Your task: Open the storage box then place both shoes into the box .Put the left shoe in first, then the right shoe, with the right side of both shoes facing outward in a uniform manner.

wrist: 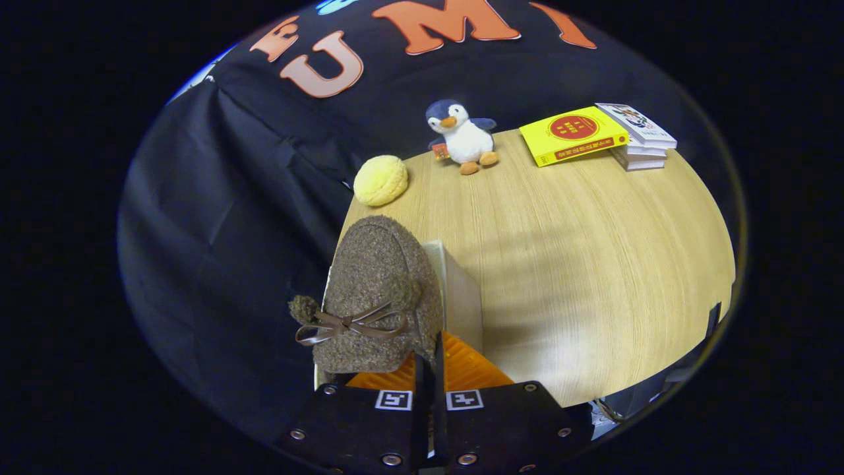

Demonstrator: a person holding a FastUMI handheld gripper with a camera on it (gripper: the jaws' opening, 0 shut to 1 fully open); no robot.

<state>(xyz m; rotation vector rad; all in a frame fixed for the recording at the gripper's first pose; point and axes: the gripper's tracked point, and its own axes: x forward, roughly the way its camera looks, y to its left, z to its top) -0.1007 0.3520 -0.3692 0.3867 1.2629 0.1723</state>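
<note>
While the fingers of my gripper [428, 369] stand almost together, pinching what looks like the back rim of the brown fleece shoe [379, 290], I judge the shoe to be held, clamped at its heel end. It hangs just ahead of the fingers with its long axis running straight away from them, toe pointing forward toward the table's far edge and its leather bow [346, 324] on the near upper side. Right under and beside the shoe I see a pale wall of the storage box [458, 297], with an orange ribbed surface [468, 369] showing between the box and my fingers; I cannot tell whether that is the lid or the inside. The box sits at the table's [593, 264] near left corner, and the shoe is partly over its left side.

What the coming move turns on, as I read it, is that axis: the shoe lies lengthwise along the box wall, so lowering should need little turning. Which shoe this is I cannot say.

Along the far edge sit a yellow round plush [380, 180], a penguin toy [461, 135] and a stack of books [597, 135], well apart from my work.
</note>
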